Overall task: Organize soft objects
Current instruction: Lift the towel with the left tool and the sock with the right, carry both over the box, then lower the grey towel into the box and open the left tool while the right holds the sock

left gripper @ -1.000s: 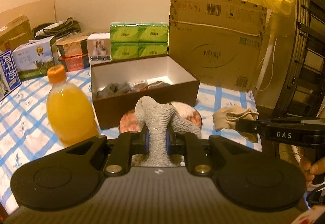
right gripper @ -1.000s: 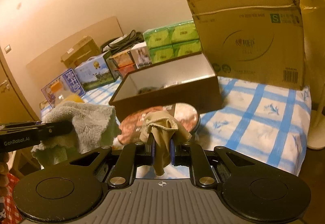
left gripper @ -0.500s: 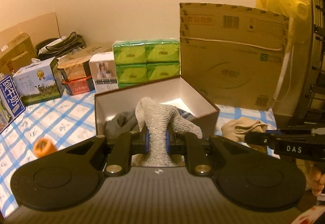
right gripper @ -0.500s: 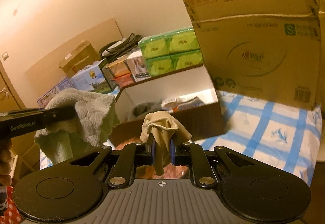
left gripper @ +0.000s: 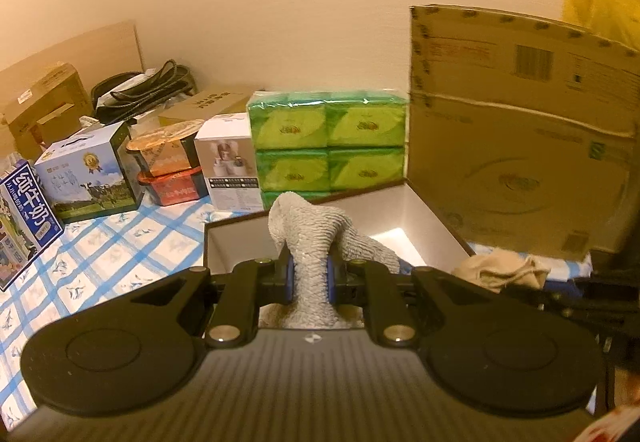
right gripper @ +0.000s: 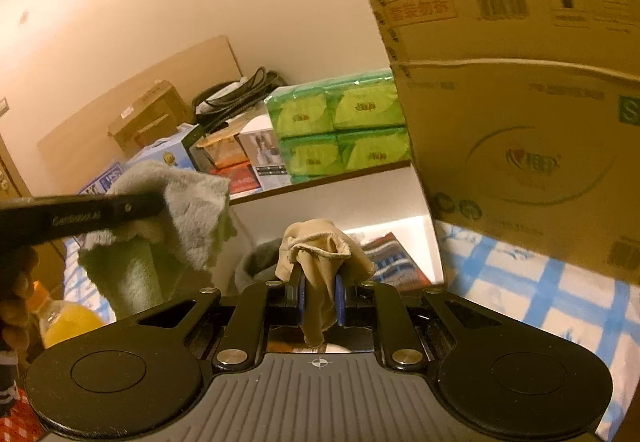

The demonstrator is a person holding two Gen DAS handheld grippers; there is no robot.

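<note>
Left wrist view: at lower centre the left claw pinches a grey towel, its bunched length running upright between the pads and drooping right at the top. Just beyond lies the open brown box, its near left corner clear. Right wrist view: the right claw pinches a beige sock, hanging lengthwise downward over the box, where folded cloths already lie. Behind, at upper right, a tall cardboard carton walls off that side; green tissue packs stand at centre.

Open box clear above; tall carton just right.
</note>
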